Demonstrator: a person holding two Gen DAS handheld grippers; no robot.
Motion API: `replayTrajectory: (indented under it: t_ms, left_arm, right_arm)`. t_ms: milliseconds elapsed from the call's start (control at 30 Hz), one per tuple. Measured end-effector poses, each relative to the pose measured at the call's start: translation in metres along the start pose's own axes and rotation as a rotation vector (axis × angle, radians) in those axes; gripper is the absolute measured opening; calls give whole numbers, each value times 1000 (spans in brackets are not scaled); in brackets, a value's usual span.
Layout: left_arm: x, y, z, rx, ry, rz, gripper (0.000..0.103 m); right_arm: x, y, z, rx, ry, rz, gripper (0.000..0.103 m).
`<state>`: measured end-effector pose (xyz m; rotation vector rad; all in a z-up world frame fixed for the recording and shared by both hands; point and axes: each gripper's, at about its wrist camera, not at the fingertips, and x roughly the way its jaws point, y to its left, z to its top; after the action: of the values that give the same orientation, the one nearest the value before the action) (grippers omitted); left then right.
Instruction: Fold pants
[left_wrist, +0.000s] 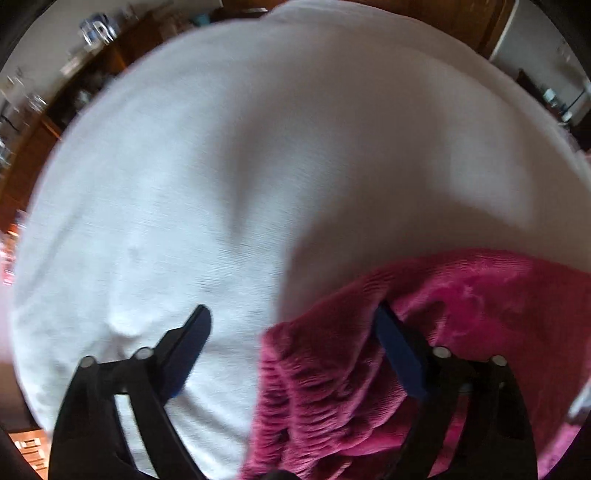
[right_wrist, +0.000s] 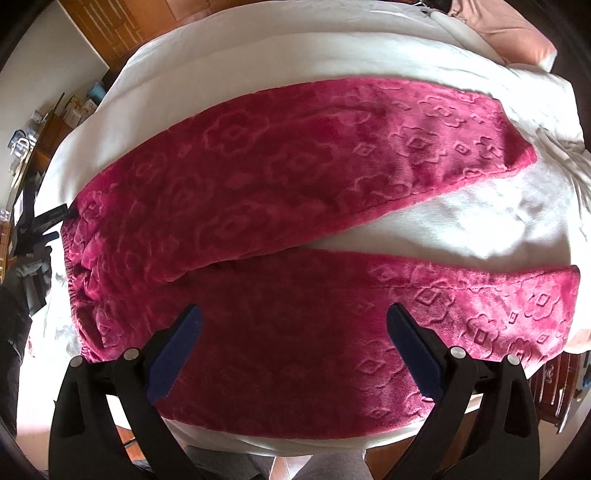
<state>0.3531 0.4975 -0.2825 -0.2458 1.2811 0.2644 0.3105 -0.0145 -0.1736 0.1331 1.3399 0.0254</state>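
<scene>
Currently pants (right_wrist: 280, 206) lie flat on white bed cover (right_wrist: 480, 214), long axis across it, waistband left, legs splayed right. Left gripper (left_wrist: 291, 325) jaws apart over waistband edge, view blurred. Right gripper (right_wrist: 295, 325) jaws apart above near leg; far cuff partly foreshortened.

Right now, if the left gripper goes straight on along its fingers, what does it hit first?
Likely the edge of the pink pants, at the gathered waistband. The left gripper is open, and between its fingers lie that edge and the white cover. The frame is blurred, so depth is uncertain.
</scene>
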Motion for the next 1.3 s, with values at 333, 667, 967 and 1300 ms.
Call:
replayTrajectory:
  t_ms: [333, 667, 967, 1300]
  left_arm:
    - [-9, 8, 0, 26, -7, -92, 31]
    - [-48, 17, -28, 15, -35, -51, 28]
    - [-71, -11, -41, -36, -22, 83, 28]
    - [-82, -39, -42, -94, 10, 187, 28]
  right_arm:
    - [-1, -39, 13, 11, -55, -80, 100]
    - [3, -178, 89, 111, -148, -232, 100]
    - [34, -320, 208, 234, -129, -217, 100]
    - [62, -410, 298, 464, -75, -77, 99]
